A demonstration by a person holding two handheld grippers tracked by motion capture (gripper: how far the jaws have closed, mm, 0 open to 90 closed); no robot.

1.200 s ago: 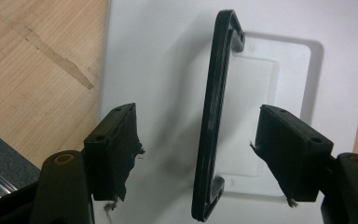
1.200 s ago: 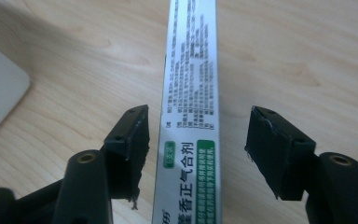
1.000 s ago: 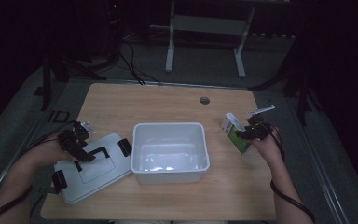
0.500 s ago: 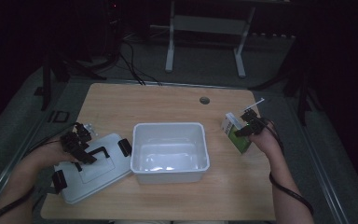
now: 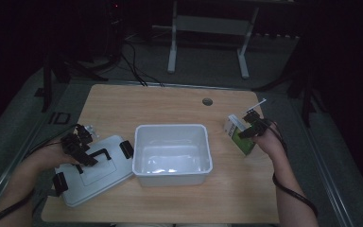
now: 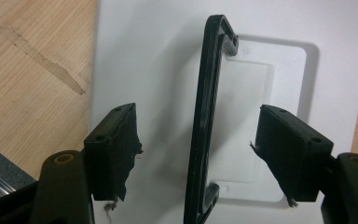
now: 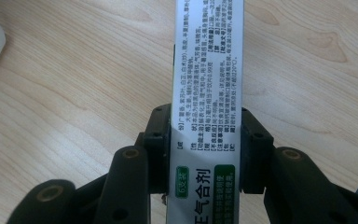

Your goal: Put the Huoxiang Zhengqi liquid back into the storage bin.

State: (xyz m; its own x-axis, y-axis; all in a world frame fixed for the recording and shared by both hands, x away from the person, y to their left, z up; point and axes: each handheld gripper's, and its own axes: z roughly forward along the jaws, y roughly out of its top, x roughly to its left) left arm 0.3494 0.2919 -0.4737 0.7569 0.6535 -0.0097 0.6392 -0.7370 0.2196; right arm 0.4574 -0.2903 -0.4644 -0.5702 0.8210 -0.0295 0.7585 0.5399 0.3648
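My right gripper (image 7: pixel 207 154) jaws, just closing, clamp the box (image 7: pixel 209 84), its long axis running straight ahead over the worktop (image 7: pixel 74 84); my left gripper (image 6: pixel 200 154) jaws stand wide astride the lid handle (image 6: pixel 207 116).

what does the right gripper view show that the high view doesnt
Right gripper view alone: the printed text on the carton's white face, and both black pads pressing its sides as the right hand-held gripper finishes closing.

High view alone: the white bin mid-table, the white lid with its black handle under the left hand-held gripper, and the person's forearms.

Both: the green and white carton held by the right hand-held gripper over the wooden table.
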